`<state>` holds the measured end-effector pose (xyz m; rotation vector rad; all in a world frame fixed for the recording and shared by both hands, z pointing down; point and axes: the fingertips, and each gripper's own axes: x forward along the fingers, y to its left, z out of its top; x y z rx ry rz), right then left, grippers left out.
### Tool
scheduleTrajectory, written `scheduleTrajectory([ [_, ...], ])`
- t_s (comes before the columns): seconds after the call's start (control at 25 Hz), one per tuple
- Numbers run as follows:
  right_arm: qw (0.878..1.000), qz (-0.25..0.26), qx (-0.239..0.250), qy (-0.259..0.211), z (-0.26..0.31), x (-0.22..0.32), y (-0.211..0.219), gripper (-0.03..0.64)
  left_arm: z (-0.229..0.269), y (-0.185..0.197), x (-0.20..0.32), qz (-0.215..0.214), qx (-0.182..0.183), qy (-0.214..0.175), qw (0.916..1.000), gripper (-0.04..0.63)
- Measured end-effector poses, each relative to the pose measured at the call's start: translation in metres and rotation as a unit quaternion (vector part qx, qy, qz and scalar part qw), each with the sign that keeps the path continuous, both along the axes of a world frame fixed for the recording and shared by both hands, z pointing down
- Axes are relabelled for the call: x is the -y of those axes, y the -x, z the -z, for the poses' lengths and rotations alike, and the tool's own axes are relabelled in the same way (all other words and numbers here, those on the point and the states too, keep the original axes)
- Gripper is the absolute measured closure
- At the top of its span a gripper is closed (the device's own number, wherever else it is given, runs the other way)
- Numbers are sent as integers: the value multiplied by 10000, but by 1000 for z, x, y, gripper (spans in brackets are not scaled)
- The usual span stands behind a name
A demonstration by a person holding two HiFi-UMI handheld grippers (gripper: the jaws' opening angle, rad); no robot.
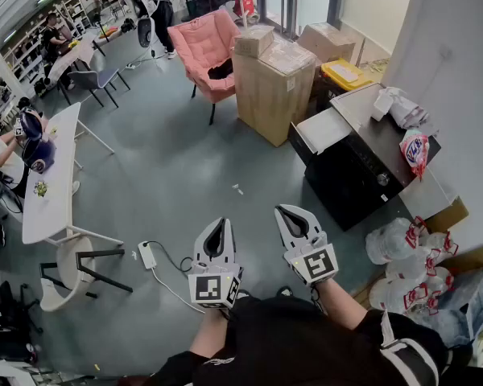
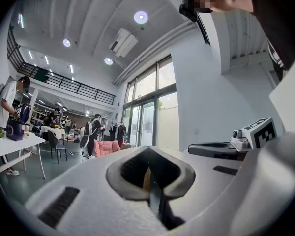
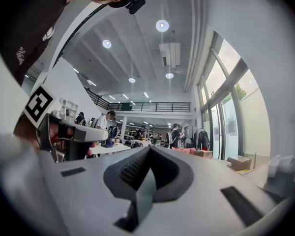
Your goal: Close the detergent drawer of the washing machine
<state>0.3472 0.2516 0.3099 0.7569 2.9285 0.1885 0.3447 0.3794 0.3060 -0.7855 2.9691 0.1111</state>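
In the head view the black washing machine [image 1: 356, 185] stands at the right against the wall. A pale flat part [image 1: 322, 129] juts out from its upper left corner; it looks like the pulled-out detergent drawer. My left gripper [image 1: 220, 223] and right gripper [image 1: 286, 211] are held level side by side close to my body, well short of the machine. Both are shut and hold nothing. The left gripper view shows its jaws [image 2: 148, 175] pressed together, the right gripper [image 2: 236, 145] beside them. In the right gripper view the closed jaws [image 3: 148, 170] point into the hall.
A white cloth [image 1: 398, 107] and a detergent bag [image 1: 414, 151] lie on the machine's top. Cardboard boxes [image 1: 274, 83], a yellow bin [image 1: 344, 73] and a pink armchair [image 1: 205, 51] stand beyond it. Filled bags [image 1: 410, 256] lie at its right. A power strip [image 1: 147, 254] lies on the floor at left.
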Motion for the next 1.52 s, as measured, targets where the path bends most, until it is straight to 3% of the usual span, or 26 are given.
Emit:
scheduleTrajectory([
  [0.4,9999,30,-134,-16,-10,-23,-3,611,-18,-3,-16,-85,-192,-78,9997,589],
  [0.72,9995,279,-132,34,-16,-76,-1,587,-27,3,-58,-227,-220,-48,9995,586],
  [0.76,9994,309,-144,27,-18,-83,0,555,-31,4,-63,-270,-267,-47,9993,581],
  [0.84,9993,329,-197,4,-22,-94,0,538,-39,6,-74,-321,-411,-57,9986,452],
  [1.04,9991,250,-354,-16,-32,-114,6,508,-52,12,-110,-243,-577,-156,9979,457],
  [1.12,9989,223,-405,-14,-32,-118,11,474,-54,18,-115,-261,-636,-183,9975,455],
  [1.52,9990,186,-412,63,-42,-113,88,466,-62,94,-111,-365,-624,-113,9973,437],
])
